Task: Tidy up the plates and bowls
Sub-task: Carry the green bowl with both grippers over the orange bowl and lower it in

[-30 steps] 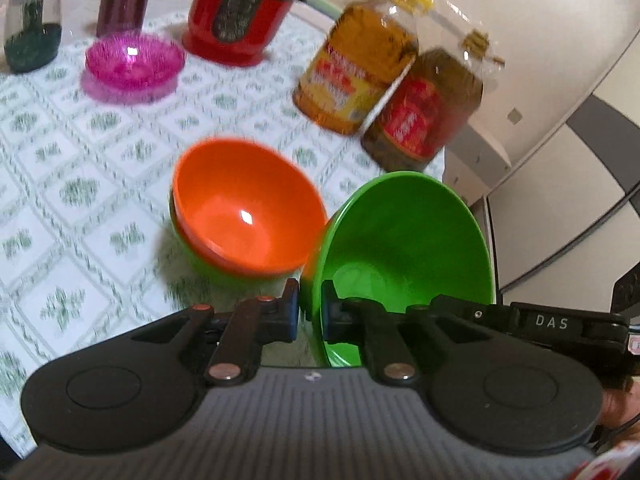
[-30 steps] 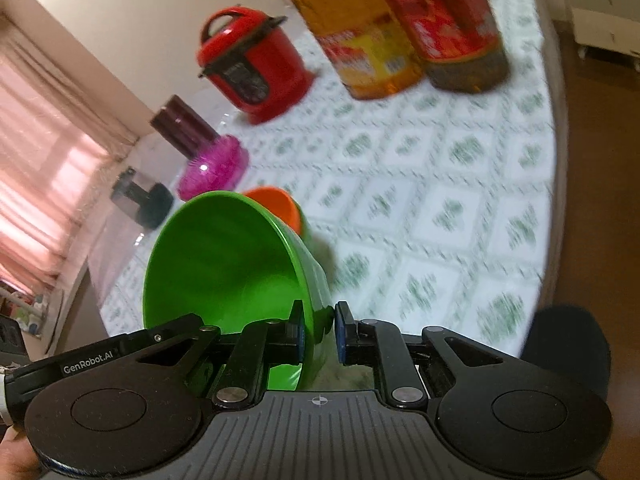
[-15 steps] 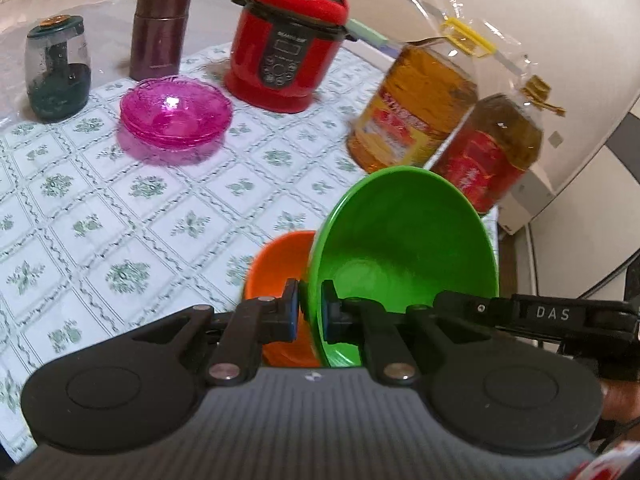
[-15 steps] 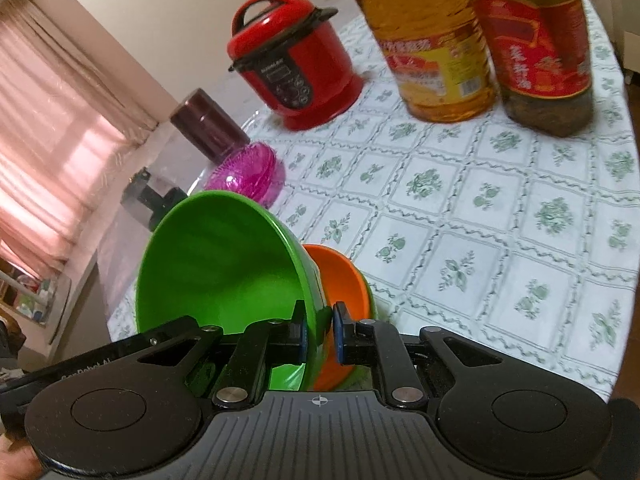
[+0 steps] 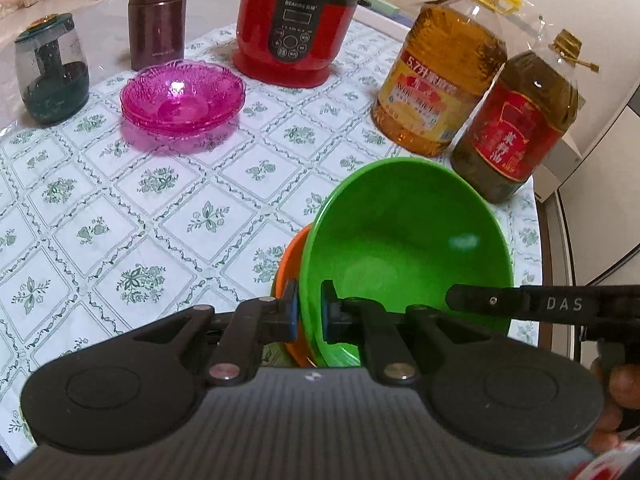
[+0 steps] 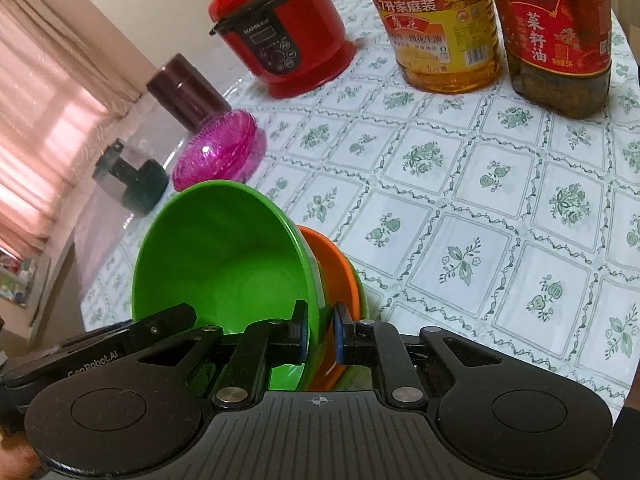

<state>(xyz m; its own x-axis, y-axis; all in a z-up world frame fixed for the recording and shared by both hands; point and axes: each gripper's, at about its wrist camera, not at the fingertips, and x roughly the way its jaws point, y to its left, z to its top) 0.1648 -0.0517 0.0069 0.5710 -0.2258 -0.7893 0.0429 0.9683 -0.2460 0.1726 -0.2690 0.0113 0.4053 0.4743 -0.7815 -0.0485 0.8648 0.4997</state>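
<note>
On the table, both grippers, left and right, pinched the green bowl (the red cooker read "BEARS").

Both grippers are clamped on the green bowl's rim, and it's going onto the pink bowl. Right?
Not quite. Both the left gripper and right gripper do clamp the green bowl, but it is over the orange bowl; the pink bowl sits apart, as the left wrist view shows.

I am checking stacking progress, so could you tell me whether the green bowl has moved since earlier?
Yes. The green bowl has moved across and down over the orange bowl, now covering most of it.
</note>
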